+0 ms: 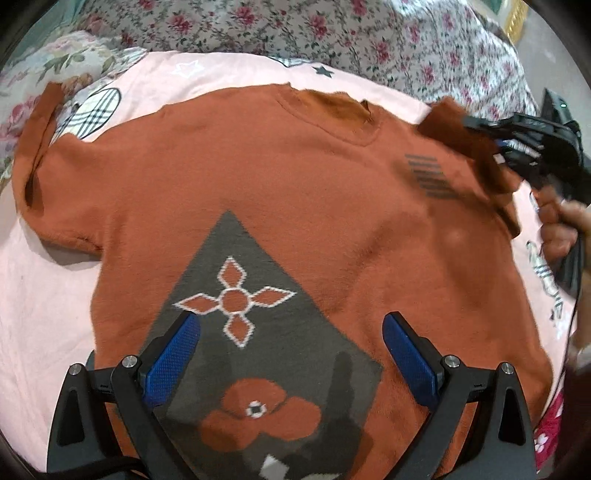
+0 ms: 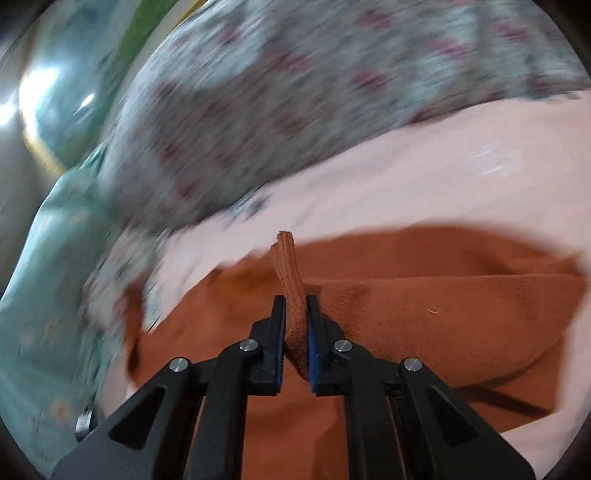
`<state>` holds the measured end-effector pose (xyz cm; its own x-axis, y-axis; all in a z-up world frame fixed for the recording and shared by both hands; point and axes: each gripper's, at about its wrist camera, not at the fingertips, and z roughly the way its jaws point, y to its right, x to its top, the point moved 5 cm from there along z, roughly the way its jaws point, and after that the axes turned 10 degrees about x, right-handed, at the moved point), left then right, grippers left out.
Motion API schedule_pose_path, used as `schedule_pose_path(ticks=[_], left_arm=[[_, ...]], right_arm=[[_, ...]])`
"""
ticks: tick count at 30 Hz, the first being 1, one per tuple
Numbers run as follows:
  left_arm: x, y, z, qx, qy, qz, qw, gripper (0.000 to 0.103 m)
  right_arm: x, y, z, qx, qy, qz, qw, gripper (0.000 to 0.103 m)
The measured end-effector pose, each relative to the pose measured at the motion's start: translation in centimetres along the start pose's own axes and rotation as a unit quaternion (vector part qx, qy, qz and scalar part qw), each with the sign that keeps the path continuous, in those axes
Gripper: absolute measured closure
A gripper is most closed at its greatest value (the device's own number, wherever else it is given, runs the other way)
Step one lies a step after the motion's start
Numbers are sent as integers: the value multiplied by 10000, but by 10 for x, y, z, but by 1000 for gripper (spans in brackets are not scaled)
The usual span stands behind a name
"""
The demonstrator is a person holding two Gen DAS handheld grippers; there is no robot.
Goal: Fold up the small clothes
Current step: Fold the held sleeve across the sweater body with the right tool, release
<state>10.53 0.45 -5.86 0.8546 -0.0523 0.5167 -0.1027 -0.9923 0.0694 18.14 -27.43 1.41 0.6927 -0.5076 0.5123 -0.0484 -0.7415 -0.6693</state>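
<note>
**A:** Where is the garment, and what are the two tools doing?

**B:** A rust-orange knitted child's sweater [image 1: 258,177] with a grey triangle and flower pattern lies face up, filling the middle of the left wrist view, on a pale pink printed sheet [image 1: 44,306] spread over a bed. The left gripper [image 1: 291,332] hangs over the lower front of the sweater, its jaws wide apart with nothing between them. At the right edge of that view, the right gripper [image 1: 495,144], held in a person's hand [image 1: 561,229], has the sleeve cuff [image 2: 291,280]; its jaws are clamped on that ribbed strip.

**A:** How should this fold go?

**B:** In my judgement, the sleeve should be carried across the chest toward the picture's left, kept low and taut so it lands flat. The free gripper could press the body down so the sweater does not slide.

**A:** What can't be made out?

**B:** The right wrist view is heavily smeared, so the rose-patterned floral blanket [image 1: 369,33] behind is only a blur there. The sweater's hem is cut off at the bottom of the left wrist view, and the far left sleeve curls so its cuff is unclear.
</note>
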Motion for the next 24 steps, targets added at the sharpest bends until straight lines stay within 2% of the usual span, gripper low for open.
schedule_pose_path(ticks=[3, 6, 10, 12, 13, 15, 21, 24], left_arm=[[-1, -13, -3, -155, -4, -204, 9997, 3], [-3, -22, -6, -245, 5, -299, 9993, 3], [-3, -34, -5, -368, -11, -444, 9983, 3], [-1, -38, -1, -479, -72, -554, 9973, 3], [1, -40, 0, -537, -79, -595, 9967, 3], [9, -41, 4, -671, -93, -636, 9957, 3], [58, -33, 34, -1101, -205, -529, 9923, 3], [93, -25, 60, -1537, -456, -534, 9856, 3]], right_arm=[[-28, -40, 53, 414, -415, -135, 9982, 92], [-51, -62, 90, 612, -733, -187, 9953, 92], [-68, -76, 127, 816, -959, -128, 9920, 92], [-76, -78, 138, 911, -1091, -35, 9898, 88], [-77, -78, 141, 931, -1141, 17, 9891, 85], [-81, -77, 139, 1062, -1253, 157, 9863, 58], [-78, -72, 94, 806, -864, -67, 9930, 56], [-78, -60, 67, 665, -633, 12, 9958, 56]])
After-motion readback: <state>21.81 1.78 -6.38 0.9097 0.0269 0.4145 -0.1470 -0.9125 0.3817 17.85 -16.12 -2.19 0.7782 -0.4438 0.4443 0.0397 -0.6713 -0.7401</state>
